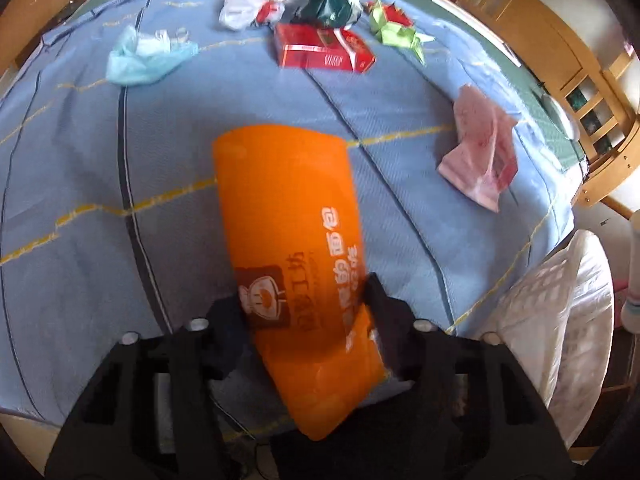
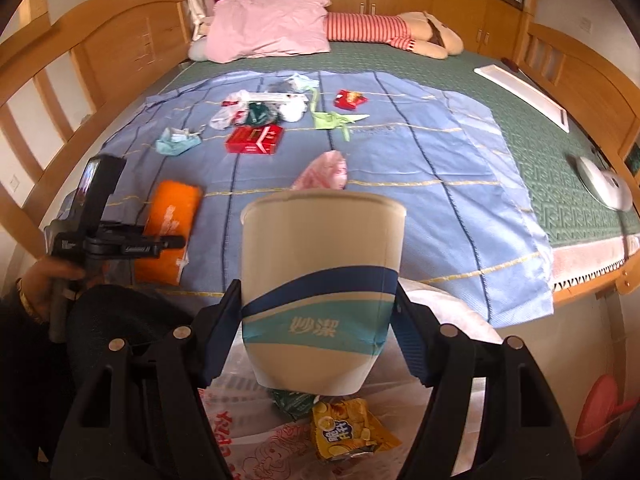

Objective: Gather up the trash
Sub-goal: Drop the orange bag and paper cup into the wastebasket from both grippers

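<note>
An orange packet (image 1: pixel 288 240) lies on the blue sheet (image 1: pixel 80 152), and my left gripper (image 1: pixel 302 304) is shut on its near end, pointing steeply down. The right wrist view shows that gripper (image 2: pixel 160 244) from the side, over the orange packet (image 2: pixel 168 216). My right gripper (image 2: pixel 316 320) is shut on a white paper cup (image 2: pixel 320 264) with blue and teal bands. It holds the cup above a white plastic bag (image 2: pixel 248 440) that contains a yellow chip packet (image 2: pixel 348 428). Farther up the sheet lie a red box (image 1: pixel 324 50), a pink wrapper (image 1: pixel 480 152), a pale blue bag (image 1: pixel 140 58), green paper (image 1: pixel 392 28) and crumpled bags (image 1: pixel 280 4).
A pink pillow (image 2: pixel 268 28) and a striped plush toy (image 2: pixel 392 32) lie at the head of the wooden-framed bed. A white board (image 2: pixel 524 96) and a white round object (image 2: pixel 604 184) rest on the green mat at right. A person's hand (image 2: pixel 44 280) grips the left tool.
</note>
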{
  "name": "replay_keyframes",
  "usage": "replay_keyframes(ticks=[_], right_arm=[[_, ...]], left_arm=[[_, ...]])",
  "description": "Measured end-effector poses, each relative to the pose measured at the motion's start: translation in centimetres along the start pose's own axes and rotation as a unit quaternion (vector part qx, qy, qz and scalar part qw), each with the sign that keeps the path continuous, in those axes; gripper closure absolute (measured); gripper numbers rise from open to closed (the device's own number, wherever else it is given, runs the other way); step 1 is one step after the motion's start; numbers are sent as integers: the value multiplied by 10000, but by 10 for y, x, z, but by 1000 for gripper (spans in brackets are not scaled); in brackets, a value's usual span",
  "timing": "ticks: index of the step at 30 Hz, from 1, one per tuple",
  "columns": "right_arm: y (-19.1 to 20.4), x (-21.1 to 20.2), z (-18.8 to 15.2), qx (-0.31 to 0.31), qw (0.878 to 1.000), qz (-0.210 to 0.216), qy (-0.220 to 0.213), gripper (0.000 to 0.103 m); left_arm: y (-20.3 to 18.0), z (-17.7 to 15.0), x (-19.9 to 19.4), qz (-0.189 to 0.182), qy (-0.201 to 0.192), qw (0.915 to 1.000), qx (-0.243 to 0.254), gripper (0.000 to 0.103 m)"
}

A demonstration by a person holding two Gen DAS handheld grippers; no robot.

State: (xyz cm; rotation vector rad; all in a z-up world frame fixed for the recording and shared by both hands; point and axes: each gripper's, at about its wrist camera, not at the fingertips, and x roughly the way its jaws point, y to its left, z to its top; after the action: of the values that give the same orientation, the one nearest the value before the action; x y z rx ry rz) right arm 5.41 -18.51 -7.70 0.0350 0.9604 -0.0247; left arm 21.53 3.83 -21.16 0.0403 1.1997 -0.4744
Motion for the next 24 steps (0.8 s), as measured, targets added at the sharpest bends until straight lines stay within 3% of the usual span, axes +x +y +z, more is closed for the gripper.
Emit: replay_keyframes(ticks=[6,9,11,14,15,17,20,22,23,24], right_arm=[[-6,-4,-7,21,9999,61,131,33],[-21,-11,-22,106,9993,-50,347,33],[-35,-7,-39,163,9973,-49,717,32],[-45,0,-62,108,9914,-27,1303,27],[-49,-1,-66,139,9911,-132,1315,25],[-65,-14,-64,401,9930,-302,1065,20],[-105,-45,-52,1377,9896,-222,359,16],[-123,-61,-48,1838,9829,-143,21,15],[-130,-66,-45,1970,9802,-154,-100,15],[-132,-68,-43,2018,9791,-180,-163,14]], left_arm=[[1,1,-35,-172,-579,9982,46,63],[-12,2,-68,-672,-1032,9922,174,63],[-27,0,-88,-1074,-1286,9850,410,63],[-58,-7,-108,-1759,-1454,9694,904,63],[-69,-10,-113,-1944,-1459,9640,1079,63],[-98,-18,-115,-2310,-1359,9512,1530,62],[-146,-37,-113,-2766,-1073,9267,2306,60],[-177,-54,-106,-3052,-797,9080,2758,53],[-189,-63,-101,-3128,-697,9019,2895,42],[-197,-69,-96,-3171,-598,8982,2985,22]])
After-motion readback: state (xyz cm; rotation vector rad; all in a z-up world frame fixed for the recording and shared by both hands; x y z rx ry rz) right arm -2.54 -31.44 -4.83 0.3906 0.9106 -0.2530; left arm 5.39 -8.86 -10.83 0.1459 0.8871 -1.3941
